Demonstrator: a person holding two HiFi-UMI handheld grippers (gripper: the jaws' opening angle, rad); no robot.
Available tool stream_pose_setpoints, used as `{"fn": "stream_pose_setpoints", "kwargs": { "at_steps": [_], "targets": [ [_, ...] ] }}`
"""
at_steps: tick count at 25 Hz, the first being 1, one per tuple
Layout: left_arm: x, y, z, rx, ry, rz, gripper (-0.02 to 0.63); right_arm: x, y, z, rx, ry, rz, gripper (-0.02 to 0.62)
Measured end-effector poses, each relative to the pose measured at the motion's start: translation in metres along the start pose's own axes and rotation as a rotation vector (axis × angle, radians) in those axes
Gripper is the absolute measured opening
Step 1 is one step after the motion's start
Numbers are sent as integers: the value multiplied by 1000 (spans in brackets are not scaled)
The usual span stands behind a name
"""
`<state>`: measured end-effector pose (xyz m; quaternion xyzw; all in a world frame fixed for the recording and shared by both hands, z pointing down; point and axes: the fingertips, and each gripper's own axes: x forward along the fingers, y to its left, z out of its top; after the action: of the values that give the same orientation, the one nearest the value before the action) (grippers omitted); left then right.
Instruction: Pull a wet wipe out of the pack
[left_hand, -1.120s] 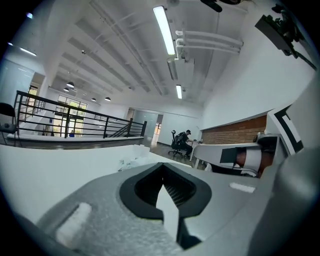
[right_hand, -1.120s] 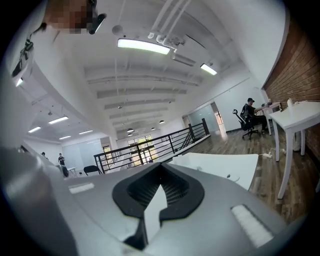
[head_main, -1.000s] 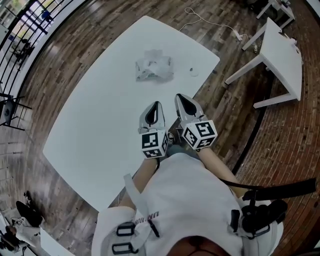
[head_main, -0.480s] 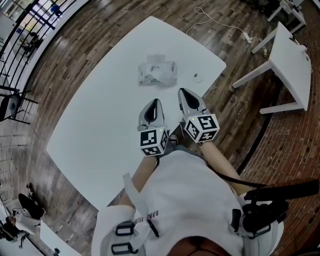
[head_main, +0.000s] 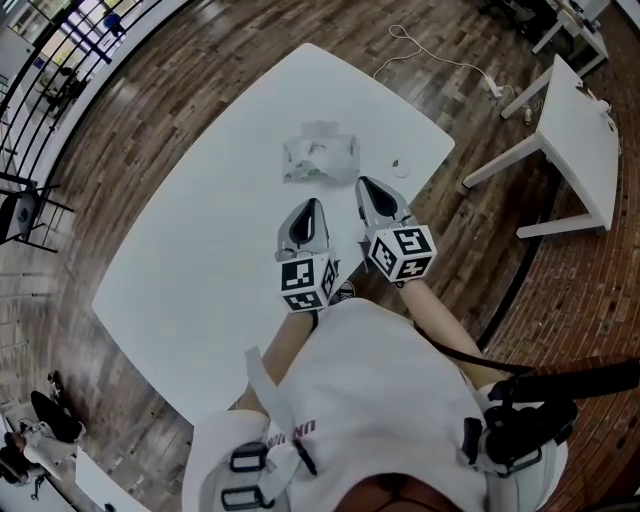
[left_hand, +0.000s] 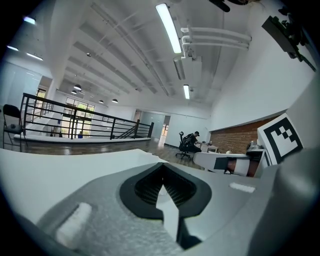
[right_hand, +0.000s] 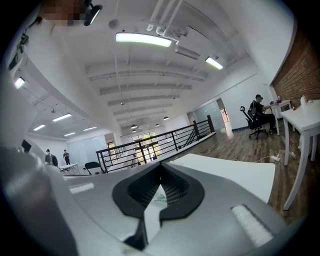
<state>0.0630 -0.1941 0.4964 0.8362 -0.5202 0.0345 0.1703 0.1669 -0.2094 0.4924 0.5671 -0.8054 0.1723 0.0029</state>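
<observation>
Wet wipe pack: crumpled and whitish, lying on the white tabletop toward its far edge. Nothing touches it. Too small in the head view to tell if a wipe sticks out.
Your left gripper: jaws closed, tips meeting, nothing between them. It points across the tabletop toward the pack and sits short of it, with bare tabletop in between.
Your right gripper: jaws closed and empty. It sits just beside the left one. Its tip is the nearer of the two to the pack, close under the pack's right end but not touching.
Right gripper view: a white patch with green print shows ahead through the slot below the closed tips. It looks like the pack, but I can't be sure.
Left gripper view: only plain white tabletop shows through the same slot.
Marker cubes: left marker cube and right marker cube are at the back ends of the grippers, over the tabletop's near edge.
Small round thing: white, on the tabletop just right of the pack and apart from it, near the corner.
You: white shirt at the near edge, both forearms reaching forward to the grippers.
Floor: wood planks all round. A thin cable lies beyond the far corner.
Second table: white, off to your right, well apart from the tabletop.
Railing: black, at the far left.
Background: a seated person at a desk, far off.
</observation>
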Motion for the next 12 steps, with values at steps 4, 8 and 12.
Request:
{"fn": "stream_pose_setpoints", "kwargs": {
  "at_steps": [4, 8, 12],
  "targets": [
    [-3, 6, -2, -13, 5, 4, 3, 12, 0, -8, -32, 33, 5, 5],
    [-4, 11, -2, -21, 5, 9, 3, 28, -1, -13, -87, 65, 8, 5],
    [-5, 11, -4, -26, 8, 4, 3, 43, -4, -19, -136, 96, 7, 55]
  ]
}}
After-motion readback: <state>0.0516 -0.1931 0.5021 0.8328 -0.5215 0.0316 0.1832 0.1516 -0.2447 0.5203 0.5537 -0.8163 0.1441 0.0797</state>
